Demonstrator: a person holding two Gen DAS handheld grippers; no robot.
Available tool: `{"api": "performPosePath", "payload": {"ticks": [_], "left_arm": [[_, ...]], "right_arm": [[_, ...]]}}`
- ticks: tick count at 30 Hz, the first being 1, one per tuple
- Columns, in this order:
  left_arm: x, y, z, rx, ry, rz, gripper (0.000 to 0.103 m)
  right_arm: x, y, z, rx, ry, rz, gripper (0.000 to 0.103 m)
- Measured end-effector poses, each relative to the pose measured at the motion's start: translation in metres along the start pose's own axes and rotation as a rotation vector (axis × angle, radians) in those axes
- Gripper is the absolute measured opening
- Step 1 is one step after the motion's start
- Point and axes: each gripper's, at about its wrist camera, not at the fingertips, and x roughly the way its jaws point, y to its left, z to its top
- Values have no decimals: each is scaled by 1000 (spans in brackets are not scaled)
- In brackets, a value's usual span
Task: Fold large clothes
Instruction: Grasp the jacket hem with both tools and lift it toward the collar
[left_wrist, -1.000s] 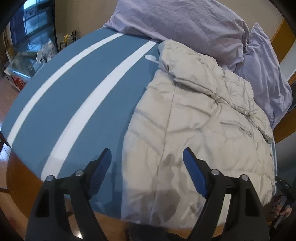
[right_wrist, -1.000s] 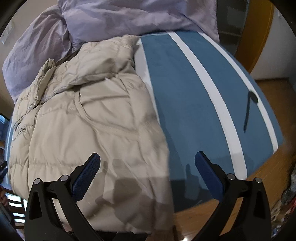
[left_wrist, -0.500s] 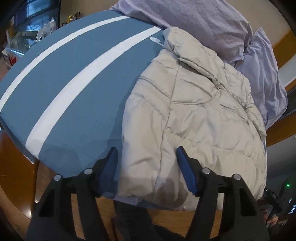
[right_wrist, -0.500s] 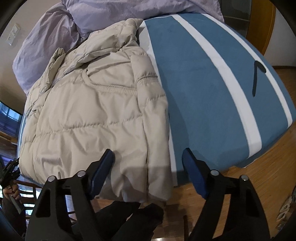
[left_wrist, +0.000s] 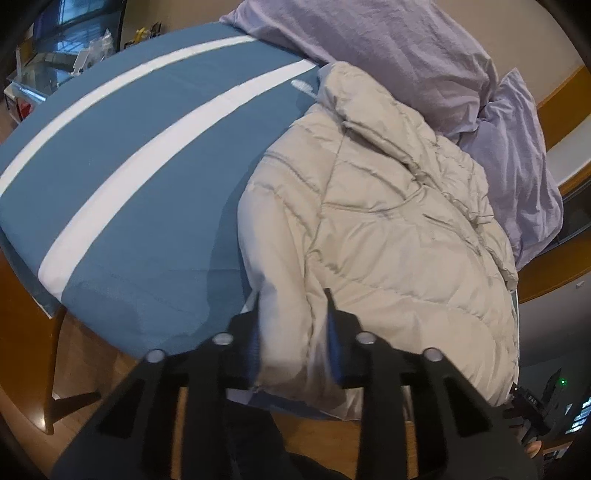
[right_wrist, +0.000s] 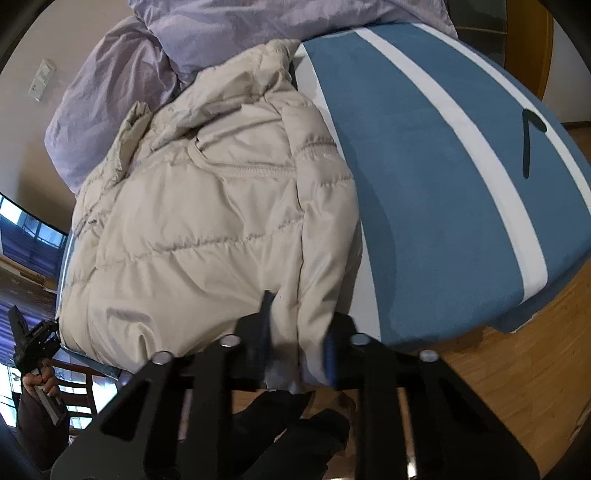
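Both wrist views close, angled down, sharing jacket

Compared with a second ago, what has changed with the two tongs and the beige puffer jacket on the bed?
Both tongs came down to the jacket's near hem and are closing on it: the left tongs pinch one bottom corner of the beige puffer jacket, the right tongs the other. A second ago both were wide open above the fabric. The jacket lies as before on the blue striped bed, purple bedding behind.

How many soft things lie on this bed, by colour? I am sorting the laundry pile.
Beige: 1, the puffer jacket
Lilac: 1, the crumpled bedding
Blue with white stripes: 1, the bed cover
Total: 3
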Motion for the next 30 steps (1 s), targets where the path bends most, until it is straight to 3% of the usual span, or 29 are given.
{"api": "performPosePath", "payload": {"ticks": [5, 15, 30], "left_arm": [[-15, -11, 6, 26, -51, -9, 15], [-51, -43, 41, 76, -153, -30, 13], [-66, -101, 140, 122, -271, -73, 12]], "right_arm": [[-14, 5, 11, -12, -58, 11, 13], [-40, 29, 47, -44, -165, 25, 13], [-64, 70, 141, -84, -326, 31, 13]]}}
